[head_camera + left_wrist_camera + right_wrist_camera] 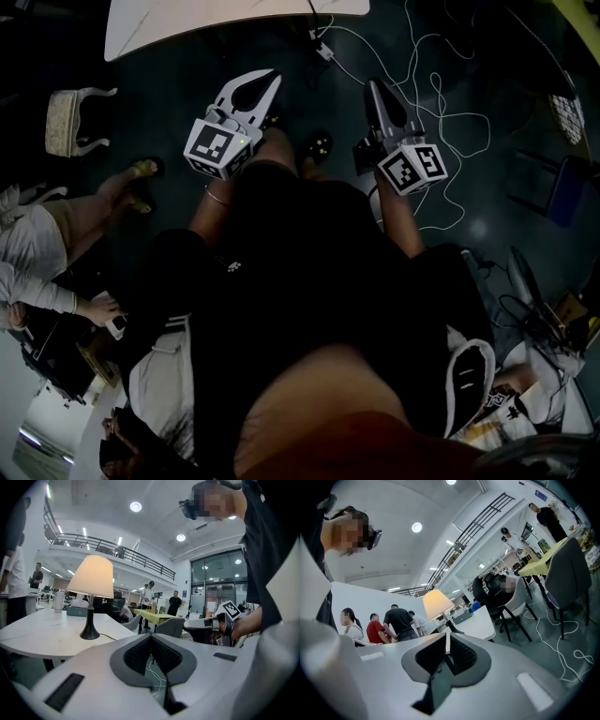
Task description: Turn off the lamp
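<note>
The lamp (pixel 92 576) is lit, with a glowing cream shade on a black stem and foot, and stands on a white table (pixel 33 637) some way ahead of me. The right gripper view shows the same lamp (pixel 437 603) further off on that table (pixel 482 620). Both grippers are held in the air in front of me, apart from the lamp. My left gripper (pixel 270 82) is shut with nothing in it, its pads meeting (pixel 151 638). My right gripper (pixel 373 89) is shut and empty too (pixel 447 638). The head view shows only the table's near edge (pixel 187 28), not the lamp.
White cables (pixel 427 103) lie looped on the dark floor beside the table. A person's sandalled feet (pixel 141 178) and a small stool (pixel 70 122) are at my left. Chairs (pixel 562 573), a yellow table (pixel 154 616) and several standing people fill the room behind.
</note>
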{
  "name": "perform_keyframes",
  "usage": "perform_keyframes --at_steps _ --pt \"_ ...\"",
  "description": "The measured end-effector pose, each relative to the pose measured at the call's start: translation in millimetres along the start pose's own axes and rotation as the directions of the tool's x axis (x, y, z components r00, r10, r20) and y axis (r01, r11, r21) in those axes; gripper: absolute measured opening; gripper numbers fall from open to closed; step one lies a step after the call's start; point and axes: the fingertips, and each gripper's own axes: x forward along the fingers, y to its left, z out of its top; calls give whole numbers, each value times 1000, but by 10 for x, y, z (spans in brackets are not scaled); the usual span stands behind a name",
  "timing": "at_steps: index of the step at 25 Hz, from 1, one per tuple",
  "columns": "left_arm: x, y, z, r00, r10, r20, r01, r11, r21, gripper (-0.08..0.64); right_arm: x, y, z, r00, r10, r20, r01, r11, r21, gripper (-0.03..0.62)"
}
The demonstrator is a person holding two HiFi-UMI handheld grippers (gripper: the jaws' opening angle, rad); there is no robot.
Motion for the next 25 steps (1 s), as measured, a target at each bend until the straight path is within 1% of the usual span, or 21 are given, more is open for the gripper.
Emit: perform_keyframes --at_steps 3,6,8,11,14,17,19,22,25 --pt "-23 116 -139 1000 1 -5 -1 1000 -31 8 146 5 -163 999 0 -46 0 1000 -10 2" --pt "-108 54 -300 999 -40 14 41 998 -48 8 88 111 -318 998 -18 -64 14 998 -59 3" --pt "-121 -11 -318 998 -55 30 57 996 -68 8 55 163 -384 997 -25 -78 18 996 -90 5" --pt "-91 53 -274 998 -46 39 50 993 -106 9 207 182 -437 995 -25 -98 14 993 -114 14" --pt "-24 223 -421 998 -52 30 55 993 -108 9 502 101 -555 993 -32 -113 17 991 -132 20" --pt "78 277 -617 997 -75 20 77 992 -103 9 704 -25 -698 992 -34 -126 16 989 -147 26" --pt "129 290 -630 996 -83 30 86 991 -104 9 804 -57 -730 990 -30 -137 8 988 -152 34" --pt "169 342 -631 998 -63 20 65 994 -90 9 919 -85 -775 987 -25 -157 0 988 -154 51" --pt "209 436 -738 999 -37 -2 36 995 -91 9 1052 -165 -837 985 -28 -170 0 986 -165 61"
